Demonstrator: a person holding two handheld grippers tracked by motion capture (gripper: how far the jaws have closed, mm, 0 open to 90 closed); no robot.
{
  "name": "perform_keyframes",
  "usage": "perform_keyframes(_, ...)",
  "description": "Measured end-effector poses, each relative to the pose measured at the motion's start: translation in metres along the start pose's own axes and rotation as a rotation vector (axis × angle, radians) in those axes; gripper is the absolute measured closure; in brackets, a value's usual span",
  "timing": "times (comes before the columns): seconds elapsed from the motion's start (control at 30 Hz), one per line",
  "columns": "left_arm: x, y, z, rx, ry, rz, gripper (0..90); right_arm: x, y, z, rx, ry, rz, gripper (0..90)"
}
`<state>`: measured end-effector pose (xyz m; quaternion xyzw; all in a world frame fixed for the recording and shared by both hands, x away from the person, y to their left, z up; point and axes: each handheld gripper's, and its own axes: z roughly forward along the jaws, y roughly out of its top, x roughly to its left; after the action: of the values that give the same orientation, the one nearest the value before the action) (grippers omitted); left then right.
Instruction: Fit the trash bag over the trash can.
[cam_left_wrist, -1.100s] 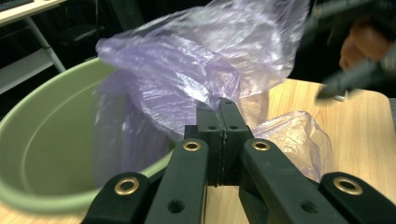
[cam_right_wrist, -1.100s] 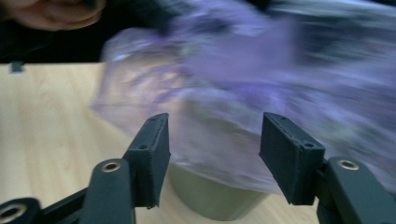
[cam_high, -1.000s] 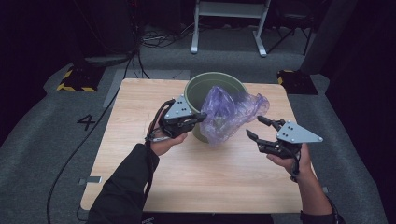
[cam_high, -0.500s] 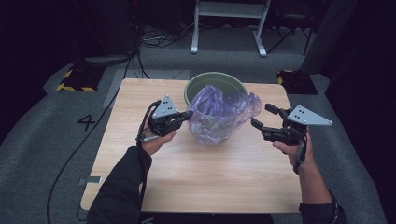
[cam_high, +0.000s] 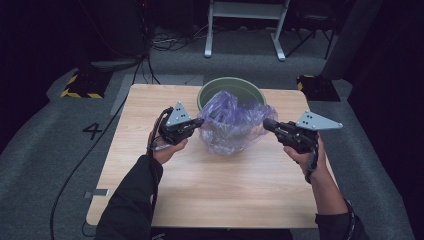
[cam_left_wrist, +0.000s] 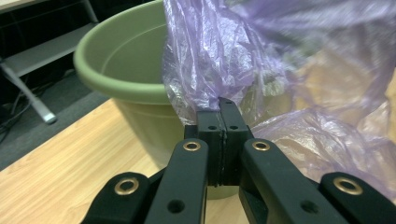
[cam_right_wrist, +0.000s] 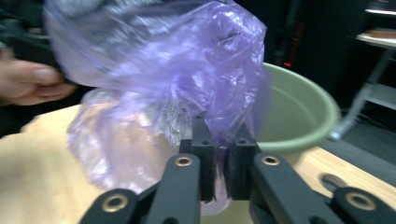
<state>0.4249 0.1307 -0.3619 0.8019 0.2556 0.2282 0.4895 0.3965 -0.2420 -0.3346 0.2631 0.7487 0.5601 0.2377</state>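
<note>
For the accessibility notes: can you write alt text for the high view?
Two hand-held grippers, the left gripper and right gripper, pinch opposite sides of a crumpled purple plastic bag, stretched in front of a green bucket on a wooden table.

light: overhead lamp is brightening the table (cam_high: 210, 200), surroundings are staying dark | glare: sheen is showing on the purple bag (cam_right_wrist: 154, 70) | blur: right gripper view is smearing, hand (cam_right_wrist: 32, 84) soft | focus: left gripper view is staying sharp on the green pot (cam_left_wrist: 121, 79)
</note>
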Motion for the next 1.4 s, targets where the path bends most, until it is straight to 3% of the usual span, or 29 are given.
perform_keyframes(0.03, 0.003, -0.002, 0.002, 0.003, 0.006, -0.014, 89.4, -0.008, -0.002, 0.002, 0.017, -0.062, 0.021, 89.2)
perform_keyframes(0.17, 0.017, -0.008, 0.013, 0.028, 0.029, -0.052, 89.4, -0.028, -0.010, 0.008, 0.051, -0.159, 0.086, 89.9)
perform_keyframes(0.23, 0.019, -0.009, 0.016, 0.032, 0.033, -0.060, 89.4, -0.038, -0.015, 0.012, 0.063, -0.186, 0.125, 89.9)
perform_keyframes(0.43, 0.030, -0.015, 0.035, 0.055, 0.033, -0.108, 89.4, -0.061, -0.030, 0.030, 0.122, -0.234, 0.187, 89.6)
perform_keyframes(0.63, 0.038, -0.023, 0.046, 0.058, 0.031, -0.161, 89.3, -0.069, -0.039, 0.050, 0.156, -0.226, 0.220, 86.5)
perform_keyframes(0.7, 0.041, -0.027, 0.053, 0.079, 0.038, -0.186, 89.3, -0.068, -0.039, 0.056, 0.170, -0.233, 0.200, 83.5)
perform_keyframes(0.83, 0.043, -0.030, 0.050, 0.065, 0.033, -0.201, 84.6, -0.066, -0.040, 0.057, 0.165, -0.222, 0.187, 67.8)
perform_keyframes(0.87, 0.043, -0.030, 0.044, 0.050, 0.039, -0.190, 76.5, -0.065, -0.040, 0.052, 0.165, -0.199, 0.162, 57.7)
perform_keyframes(1.03, 0.044, -0.030, 0.023, 0.019, 0.046, -0.213, 46.6, -0.062, -0.034, 0.030, 0.104, -0.200, 0.110, 33.2)
perform_keyframes(1.07, 0.044, -0.030, 0.023, 0.019, 0.046, -0.213, 39.0, -0.062, -0.034, 0.030, 0.104, -0.200, 0.110, 33.2)
perform_keyframes(1.1, 0.045, -0.030, 0.019, 0.014, 0.059, -0.213, 39.0, -0.061, -0.033, 0.026, 0.093, -0.196, 0.094, 28.9)
perform_keyframes(1.17, 0.047, -0.031, 0.010, -0.004, 0.066, -0.234, 28.6, -0.059, -0.027, 0.015, 0.071, -0.191, 0.054, 22.1)
perform_keyframes(1.3, 0.051, -0.030, -0.003, -0.041, 0.038, -0.243, 24.3, -0.057, -0.021, 0.007, 0.040, -0.187, 0.033, 19.3)
perform_keyframes(1.37, 0.052, -0.027, -0.009, -0.065, 0.021, -0.250, 20.7, -0.057, -0.012, 0.000, -0.007, -0.178, 0.022, 19.9)
perform_keyframes(1.4, 0.052, -0.024, -0.012, -0.100, 0.010, -0.246, 20.2, -0.056, -0.009, 0.000, -0.012, -0.182, 0.014, 21.2)
